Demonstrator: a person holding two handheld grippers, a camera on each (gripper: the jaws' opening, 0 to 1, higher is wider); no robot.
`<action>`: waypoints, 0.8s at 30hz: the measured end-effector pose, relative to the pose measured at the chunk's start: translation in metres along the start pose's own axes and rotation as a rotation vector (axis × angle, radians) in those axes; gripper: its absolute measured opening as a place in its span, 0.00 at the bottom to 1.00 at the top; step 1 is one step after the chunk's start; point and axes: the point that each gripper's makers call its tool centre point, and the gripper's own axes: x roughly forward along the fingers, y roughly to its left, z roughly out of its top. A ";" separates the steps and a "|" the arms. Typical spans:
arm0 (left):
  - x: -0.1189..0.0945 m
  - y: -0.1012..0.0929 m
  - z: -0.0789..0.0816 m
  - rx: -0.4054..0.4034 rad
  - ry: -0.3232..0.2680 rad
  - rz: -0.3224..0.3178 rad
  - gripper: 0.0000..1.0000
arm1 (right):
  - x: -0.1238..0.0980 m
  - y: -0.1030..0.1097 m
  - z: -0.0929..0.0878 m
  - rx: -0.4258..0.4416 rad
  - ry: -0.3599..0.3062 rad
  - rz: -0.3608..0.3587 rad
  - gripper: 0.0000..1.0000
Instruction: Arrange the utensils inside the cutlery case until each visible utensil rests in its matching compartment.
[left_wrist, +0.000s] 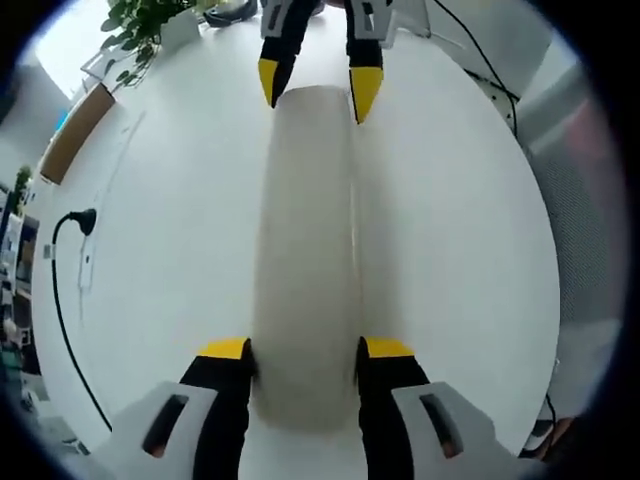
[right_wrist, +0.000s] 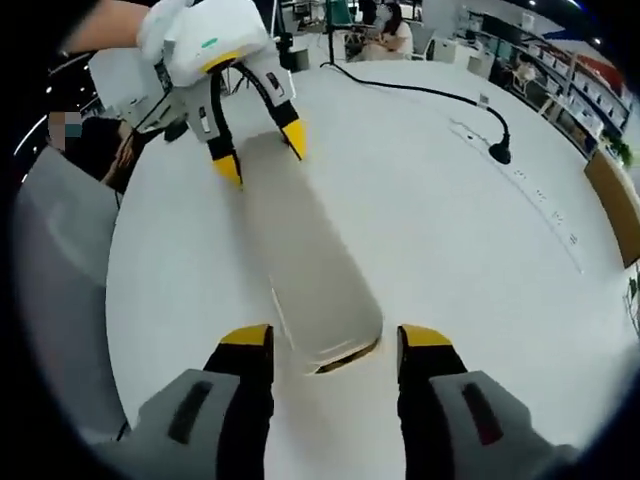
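A long cream cutlery case (left_wrist: 305, 220) lies closed on the white table (left_wrist: 170, 250), and no utensils can be seen. My left gripper (left_wrist: 305, 348) clamps the near end of the case, with both jaws pressed against its sides. My right gripper (left_wrist: 316, 88) straddles the far end. In the right gripper view the cutlery case (right_wrist: 305, 260) runs away from me and my right gripper (right_wrist: 335, 338) stands open around its end, with a gap at the right jaw. A dark slit shows under that end of the lid. The left gripper (right_wrist: 262, 152) holds the other end.
A black cable with a plug (left_wrist: 80, 220) curves over the table at the left; the same power cable (right_wrist: 500, 150) ends beside a row of sockets. A potted plant (left_wrist: 140, 25) and a wooden board (left_wrist: 75, 130) sit near the table edge. A grey chair (right_wrist: 50, 260) stands beside the table.
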 end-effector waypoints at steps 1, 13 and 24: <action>0.000 0.003 0.000 0.001 0.003 0.012 0.46 | 0.000 0.000 -0.001 -0.002 0.001 -0.002 0.49; 0.001 0.004 0.004 0.036 -0.018 0.049 0.43 | -0.007 0.010 -0.016 0.328 -0.139 0.046 0.45; -0.001 0.003 0.011 0.100 -0.031 0.074 0.41 | -0.013 0.013 -0.003 0.470 -0.262 0.032 0.43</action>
